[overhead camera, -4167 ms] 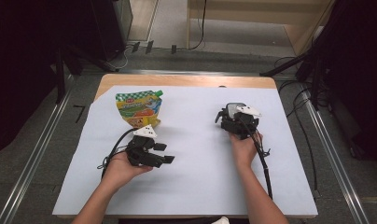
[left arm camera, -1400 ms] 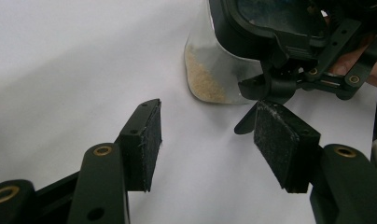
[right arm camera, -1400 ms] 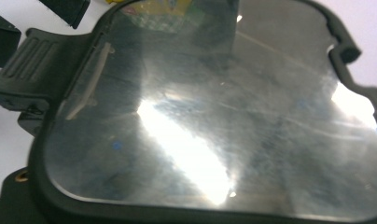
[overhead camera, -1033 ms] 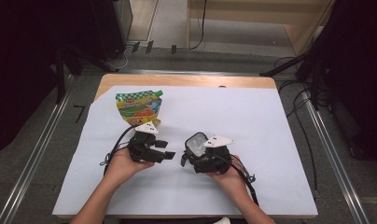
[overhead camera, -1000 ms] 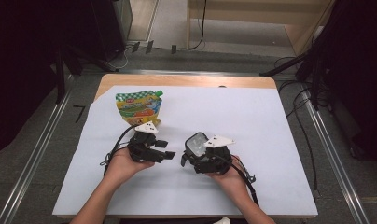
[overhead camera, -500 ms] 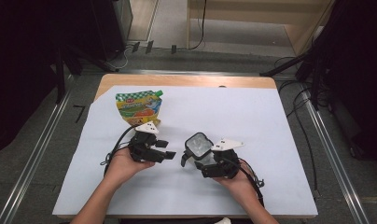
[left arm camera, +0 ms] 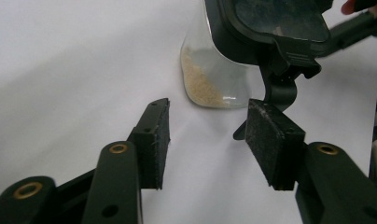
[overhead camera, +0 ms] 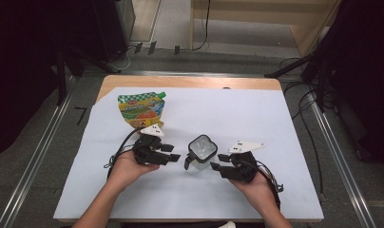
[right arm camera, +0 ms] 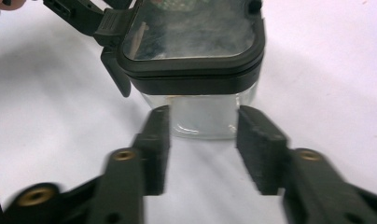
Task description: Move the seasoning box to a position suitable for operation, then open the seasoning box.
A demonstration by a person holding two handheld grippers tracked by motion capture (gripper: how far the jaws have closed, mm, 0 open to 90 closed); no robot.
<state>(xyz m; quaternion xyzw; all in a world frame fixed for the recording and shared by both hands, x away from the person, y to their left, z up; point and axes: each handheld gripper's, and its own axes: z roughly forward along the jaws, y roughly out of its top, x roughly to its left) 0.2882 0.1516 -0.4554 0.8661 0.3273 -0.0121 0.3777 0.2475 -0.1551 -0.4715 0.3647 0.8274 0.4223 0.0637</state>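
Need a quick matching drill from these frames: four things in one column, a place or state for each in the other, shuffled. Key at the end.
Things:
1. snack pouch
2. clear container
3. left gripper
4. white sheet

Places or states:
A. covers most of the table
B. stands between the two grippers, dark lid on
C. lies flat at the far left of the sheet
D. jaws apart, nothing between them

Pairs: 1-C, 2-B, 3-D, 4-A
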